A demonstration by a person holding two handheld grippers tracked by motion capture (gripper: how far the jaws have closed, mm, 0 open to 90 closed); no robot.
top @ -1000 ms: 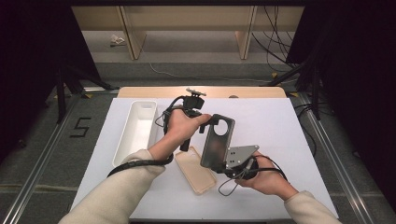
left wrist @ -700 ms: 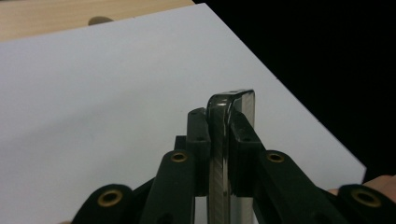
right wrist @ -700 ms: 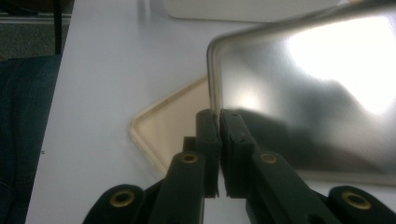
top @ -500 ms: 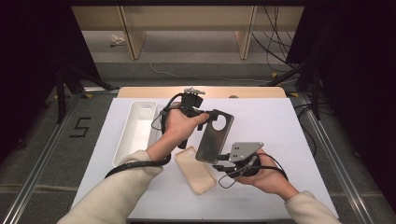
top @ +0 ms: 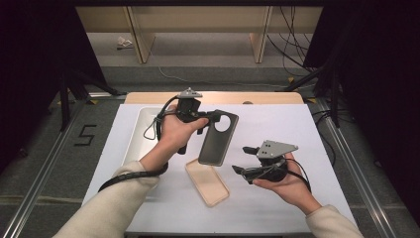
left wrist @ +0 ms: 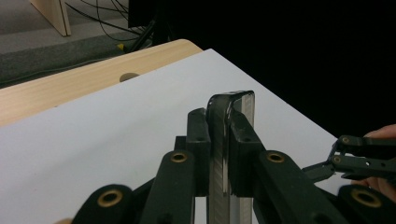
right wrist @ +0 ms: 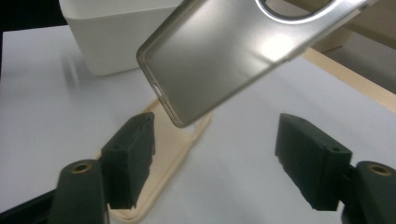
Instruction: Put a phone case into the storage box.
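The high view looks down the table (top: 297, 129); both gripper views sit close, sharing the grey case (top: 218, 139).

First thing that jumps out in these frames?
The dark grey phone case, held up over the middle of the white table, clamped in the left hand-held gripper. Beside it, the right hand-held gripper has just been opening, nothing between its jaws. A beige phone case lies flat below.

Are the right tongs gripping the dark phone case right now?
No, in the right gripper view the right tongs stand open, and the dark phone case hangs above them untouched.
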